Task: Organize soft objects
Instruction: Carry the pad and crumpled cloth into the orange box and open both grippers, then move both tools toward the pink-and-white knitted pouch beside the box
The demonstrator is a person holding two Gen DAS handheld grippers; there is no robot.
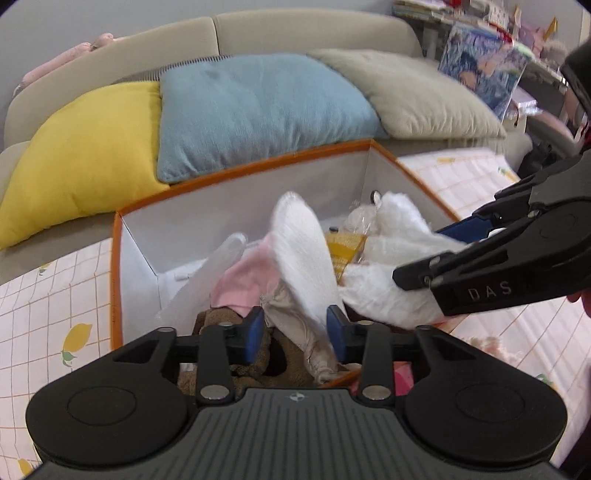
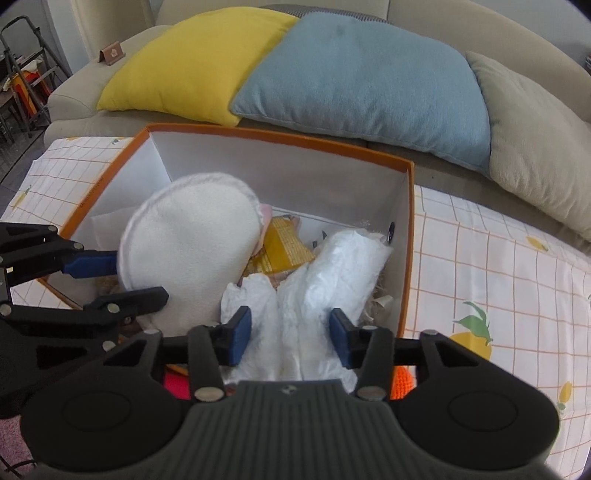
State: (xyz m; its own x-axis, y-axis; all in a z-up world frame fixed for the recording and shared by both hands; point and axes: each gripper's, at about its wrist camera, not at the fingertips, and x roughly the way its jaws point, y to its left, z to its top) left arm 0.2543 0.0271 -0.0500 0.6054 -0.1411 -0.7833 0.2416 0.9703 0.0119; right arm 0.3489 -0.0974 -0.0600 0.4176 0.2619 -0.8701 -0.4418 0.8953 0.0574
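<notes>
An orange-rimmed white storage box [image 1: 236, 173] [image 2: 406, 236] stands on the patterned mat in front of the sofa. My left gripper [image 1: 295, 328] stands over the box's near edge, jaws around a white plush slipper with pink lining [image 1: 299, 247], whose sole faces the right wrist view [image 2: 188, 243]. My right gripper [image 2: 290, 338] has its jaws around a white fluffy plush [image 2: 332, 273], which also shows in the left wrist view [image 1: 391, 258]. A yellow packet [image 2: 280, 247] and a brown plush [image 1: 218, 321] lie in the box.
Yellow [image 2: 199, 55], blue [image 2: 362, 77] and beige [image 2: 535, 140] cushions lie on the sofa behind the box. An orange knitted item [image 2: 402, 380] lies on the lemon-print mat [image 2: 498, 280] by the box. Cluttered shelves [image 1: 480, 22] stand at the right.
</notes>
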